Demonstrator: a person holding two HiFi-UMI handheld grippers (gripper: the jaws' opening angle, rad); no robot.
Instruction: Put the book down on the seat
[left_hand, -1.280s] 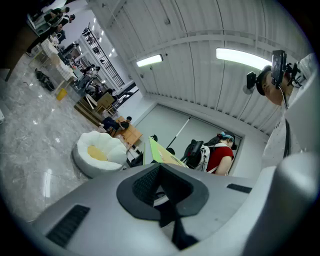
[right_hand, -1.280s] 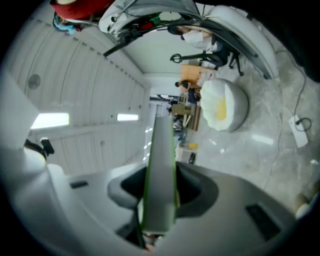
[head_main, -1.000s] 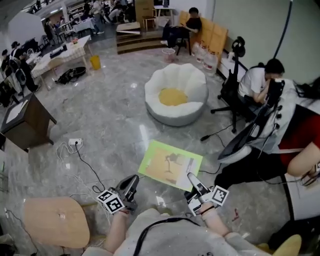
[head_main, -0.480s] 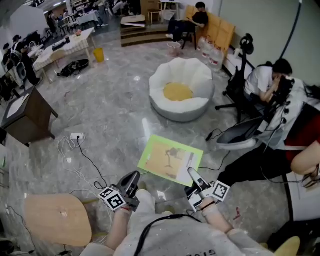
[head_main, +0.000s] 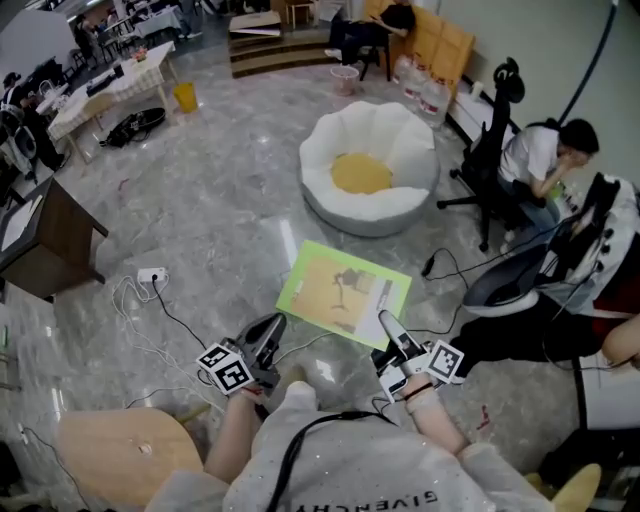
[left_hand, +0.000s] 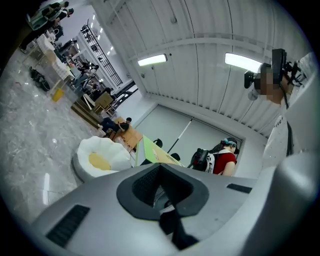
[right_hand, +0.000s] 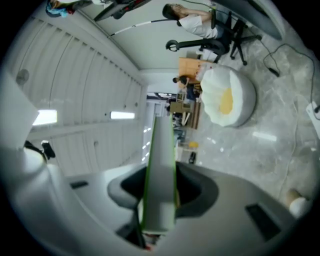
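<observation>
- The right gripper's (right_hand: 160, 200) jaws are pinched on the lower edge of the book (right_hand: 162, 165). Its green-edged cover runs straight up between them in the right gripper view.
- The left gripper's (left_hand: 162, 192) jaws are pressed together, and I can make out nothing held between them. The book (left_hand: 150, 152) shows just past their tip.
- In the head view the right gripper (head_main: 385, 325) holds the book (head_main: 343, 292) by its near right corner. The book lies roughly flat in the air above the floor (head_main: 210, 220), its light-green cover with a tan picture facing up.
- The left gripper (head_main: 272, 330) sits just beside the book's near left corner; whether it touches the corner I cannot tell.
- The seat (head_main: 368, 170), a white petal-shaped floor cushion with a yellow centre, stands on the grey marble floor well beyond the book, apart from it.
- A seated person (head_main: 540, 160) in a white top is to the seat's right.
- A white power strip (head_main: 150, 274) lies on the floor at left.
</observation>
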